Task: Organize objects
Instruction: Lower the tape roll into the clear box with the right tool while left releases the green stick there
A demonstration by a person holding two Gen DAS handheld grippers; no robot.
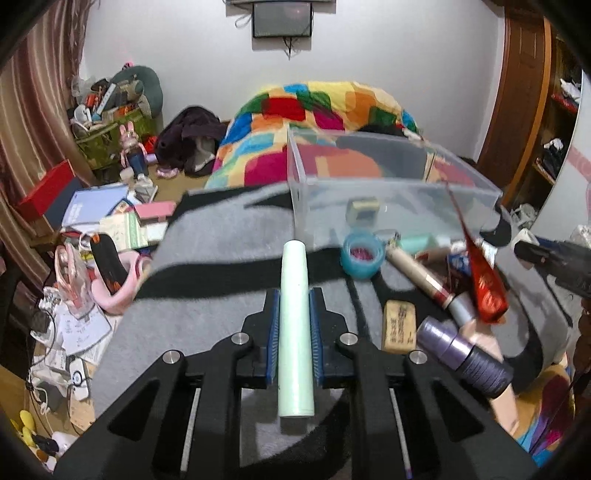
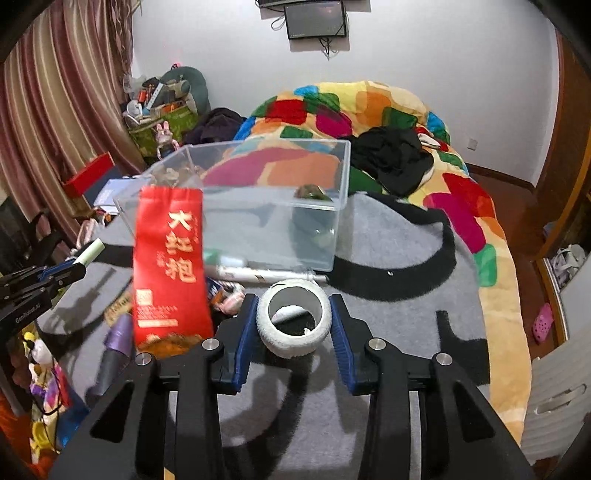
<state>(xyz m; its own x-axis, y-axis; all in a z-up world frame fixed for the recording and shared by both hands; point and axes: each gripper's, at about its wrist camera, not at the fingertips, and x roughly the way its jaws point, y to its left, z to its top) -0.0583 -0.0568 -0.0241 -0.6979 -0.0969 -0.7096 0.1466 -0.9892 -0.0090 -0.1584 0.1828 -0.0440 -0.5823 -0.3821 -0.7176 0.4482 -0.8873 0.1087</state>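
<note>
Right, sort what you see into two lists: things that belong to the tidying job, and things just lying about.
Part of the job:
- left gripper shut on the pale green tube
- right gripper shut on the white tape roll
- clear plastic box
- red packet
- blue tape roll
- purple tube

Just lying about:
- patchwork quilt
- curtain
- wall screen
- pink slipper

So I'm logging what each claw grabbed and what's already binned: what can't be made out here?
- Left wrist view: red packet motion-blurred, print unreadable.
- Both views: small object in the clear bin, smeared by the bin wall.
- Right wrist view: pale green stick's lower end hidden inside the left claw.
</note>
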